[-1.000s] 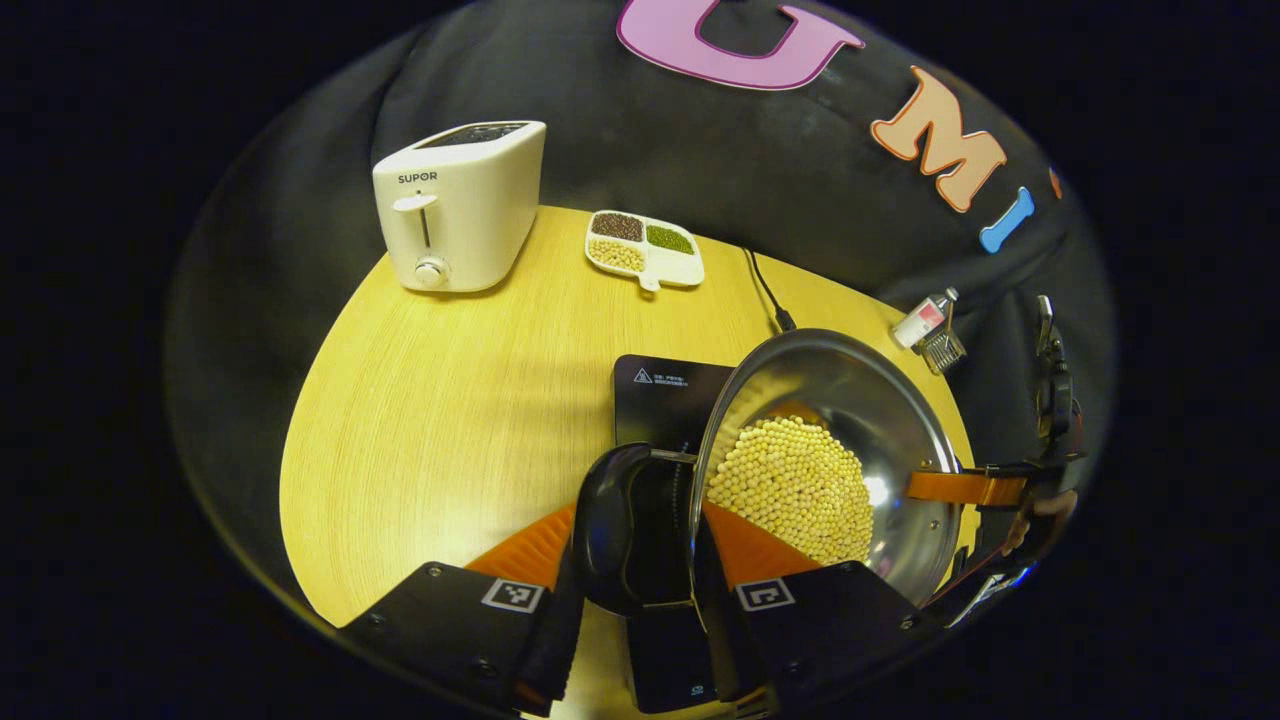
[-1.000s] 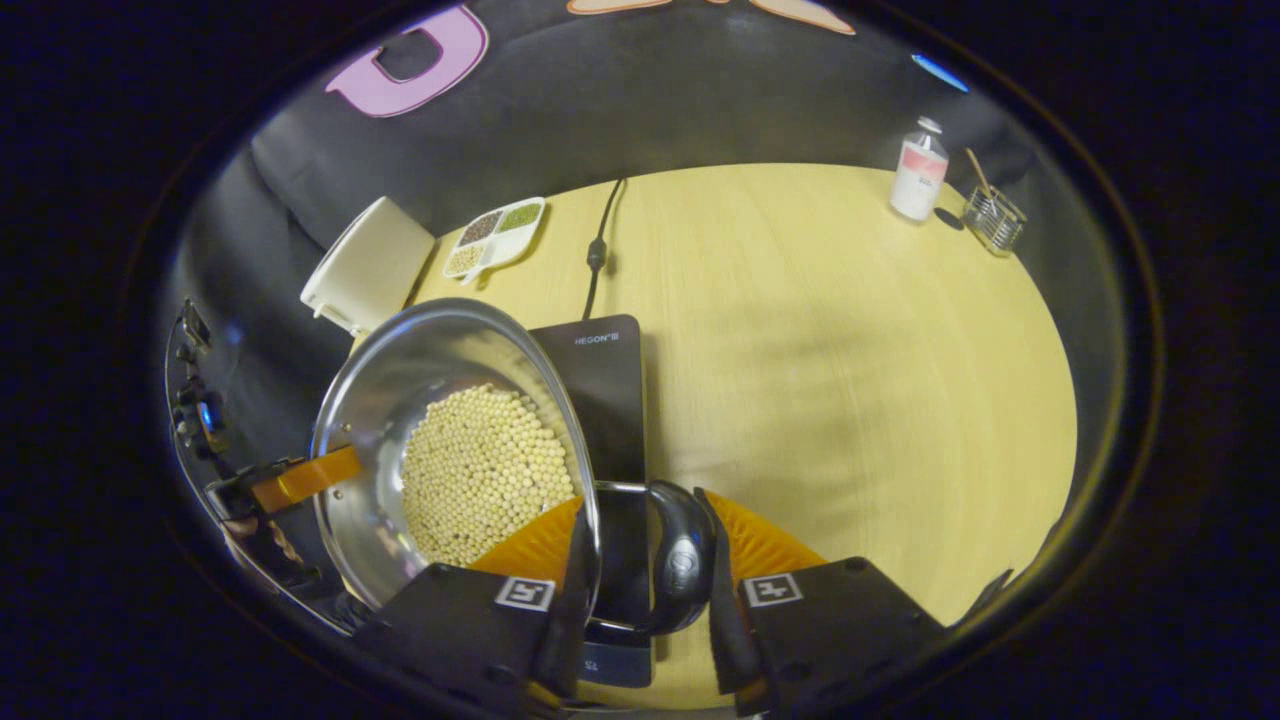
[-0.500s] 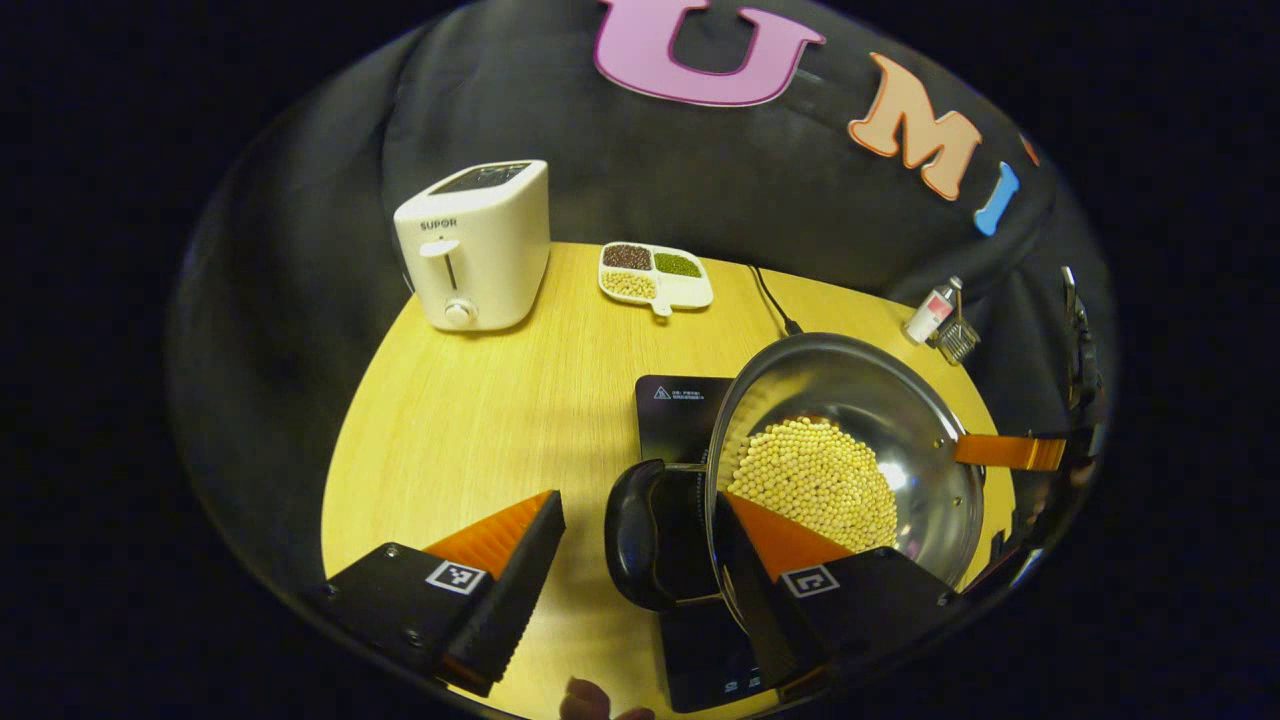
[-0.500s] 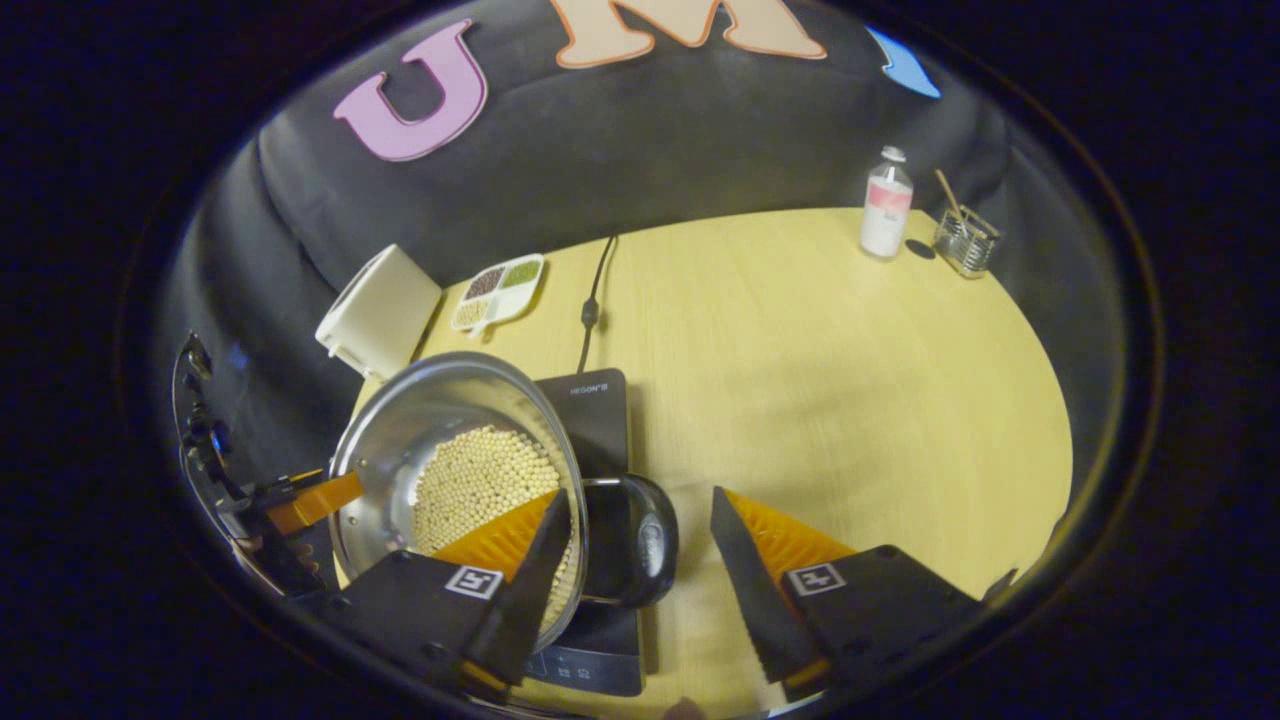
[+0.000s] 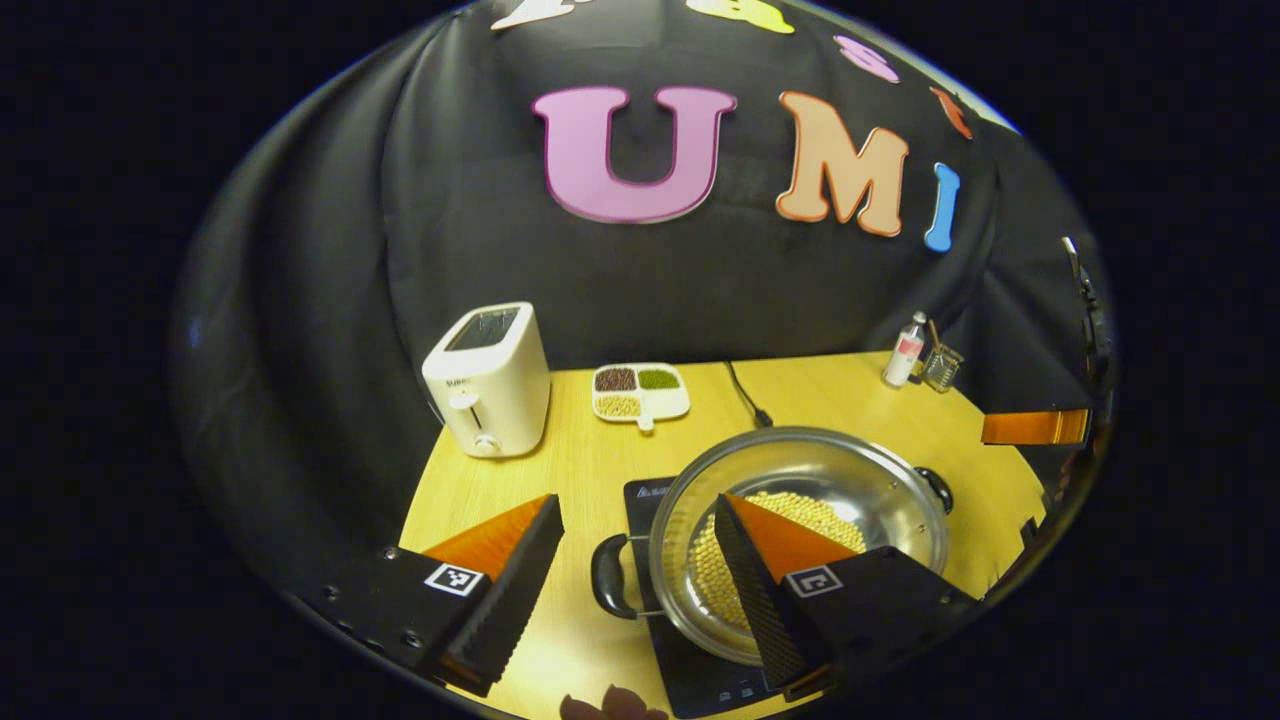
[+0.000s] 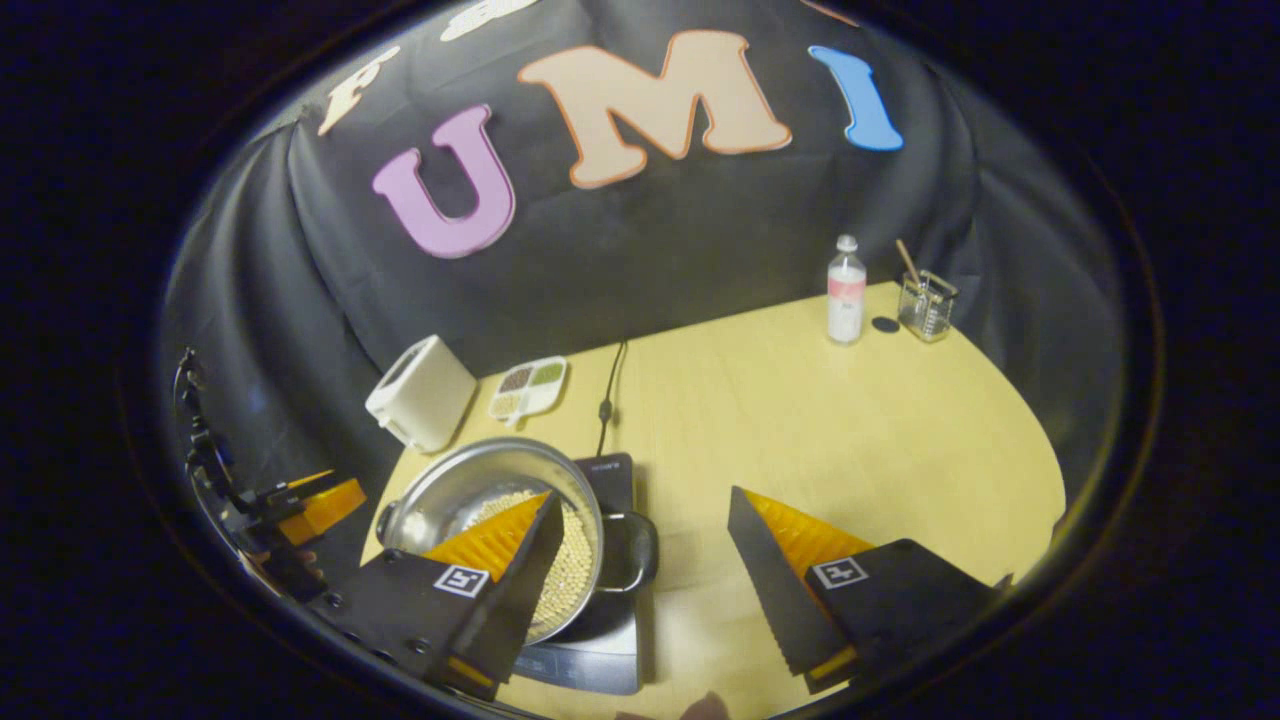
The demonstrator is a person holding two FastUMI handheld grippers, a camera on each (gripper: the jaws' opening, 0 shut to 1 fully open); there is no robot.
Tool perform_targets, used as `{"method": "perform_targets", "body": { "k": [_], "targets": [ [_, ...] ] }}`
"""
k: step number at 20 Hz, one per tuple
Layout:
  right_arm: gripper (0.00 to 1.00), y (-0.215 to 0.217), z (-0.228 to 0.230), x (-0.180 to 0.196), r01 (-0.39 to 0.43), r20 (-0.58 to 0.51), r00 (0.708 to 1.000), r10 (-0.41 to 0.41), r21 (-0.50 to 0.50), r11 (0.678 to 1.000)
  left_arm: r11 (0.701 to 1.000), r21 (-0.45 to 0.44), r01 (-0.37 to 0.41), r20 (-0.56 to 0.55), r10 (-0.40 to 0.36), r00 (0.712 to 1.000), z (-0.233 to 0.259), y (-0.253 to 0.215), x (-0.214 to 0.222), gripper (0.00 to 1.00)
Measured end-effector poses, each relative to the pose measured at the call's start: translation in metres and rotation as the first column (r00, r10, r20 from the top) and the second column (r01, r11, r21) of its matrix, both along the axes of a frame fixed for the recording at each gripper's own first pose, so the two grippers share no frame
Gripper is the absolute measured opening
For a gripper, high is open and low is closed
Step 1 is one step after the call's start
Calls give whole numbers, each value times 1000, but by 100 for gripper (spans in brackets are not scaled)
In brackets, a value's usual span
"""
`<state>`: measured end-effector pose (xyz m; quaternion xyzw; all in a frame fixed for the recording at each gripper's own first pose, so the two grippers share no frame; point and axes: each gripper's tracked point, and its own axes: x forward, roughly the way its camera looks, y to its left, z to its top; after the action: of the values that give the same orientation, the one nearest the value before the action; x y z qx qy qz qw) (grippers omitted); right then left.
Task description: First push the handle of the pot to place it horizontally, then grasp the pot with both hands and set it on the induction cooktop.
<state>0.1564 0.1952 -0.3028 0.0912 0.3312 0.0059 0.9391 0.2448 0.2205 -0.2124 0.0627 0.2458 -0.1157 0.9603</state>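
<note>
The worktop carries everything. On it, at about seven o'clock in the right gripper view, lies the induction cooktop, and the pot of pale beans sits on top of it, steel rim level, one handle at nine o'clock of the pot in the left gripper view.

So the placing looks done; what remains, I judge, is a clean release. The left gripper has its fingers spread wide, one either side of that handle and touching nothing. The right gripper is likewise apart, clear of its handle.

Draw both back straight and level, away from the handles, so neither finger clips a loop and drags the pot off the cooktop.
</note>
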Motion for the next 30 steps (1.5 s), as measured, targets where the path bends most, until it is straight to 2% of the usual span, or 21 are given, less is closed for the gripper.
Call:
{"method": "perform_targets", "body": {
  "k": [3,6,11,15,16,17,19,20,21,22,23,24,25,27,28,29,30],
  "targets": [
    [92,-12,54,-13,-60,126,990,56,31,998,999,-20,-26,89,28,996,42,-27,-26,93],
    [92,-44,95,-33,-92,216,973,84,31,995,995,-76,-62,150,73,986,78,-59,-67,93],
    [92,-94,131,-76,-99,301,949,92,8,995,974,-182,-136,189,171,967,116,-101,-136,93],
    [92,-110,152,-103,-97,346,932,110,-57,994,972,-165,-165,234,201,951,137,-114,-175,93],
    [92,-112,160,-108,-92,365,924,114,-76,993,974,-159,-161,257,198,946,146,-119,-180,89],
    [92,-114,168,-114,-86,383,916,116,-94,992,977,-150,-151,279,188,942,154,-125,-186,93],
    [92,-116,186,-125,-54,420,902,100,-121,991,985,-127,-117,325,153,933,168,-142,-196,93],
    [92,-116,196,-130,-38,443,892,95,-136,990,988,-119,-101,343,136,929,174,-147,-200,88],
    [92,-115,203,-137,-26,459,883,98,-159,987,990,-116,-78,368,115,923,183,-154,-203,93],
    [92,-115,207,-142,-17,468,877,106,-191,981,992,-108,-58,389,96,916,190,-160,-207,89],
    [92,-116,211,-150,-7,471,875,110,-215,977,994,-101,-43,409,81,909,196,-162,-210,93],
    [92,-112,216,-157,-7,467,878,108,-214,977,995,-91,-36,408,70,910,197,-163,-214,92],
    [92,-104,219,-167,-10,466,879,104,-200,980,996,-86,-32,403,64,913,195,-161,-219,96],
    [92,-100,229,-176,5,481,872,90,-193,981,996,-86,-27,407,60,912,198,-159,-229,88],
    [92,-99,232,-181,17,481,873,78,-189,982,995,-96,-13,409,51,911,198,-161,-234,92],
    [92,-101,236,-188,37,486,872,61,-189,981,994,-109,3,405,42,913,197,-163,-238,88],
    [92,-103,242,-192,53,497,866,51,-193,980,992,-124,18,406,35,913,195,-165,-242,92]
  ]
}}
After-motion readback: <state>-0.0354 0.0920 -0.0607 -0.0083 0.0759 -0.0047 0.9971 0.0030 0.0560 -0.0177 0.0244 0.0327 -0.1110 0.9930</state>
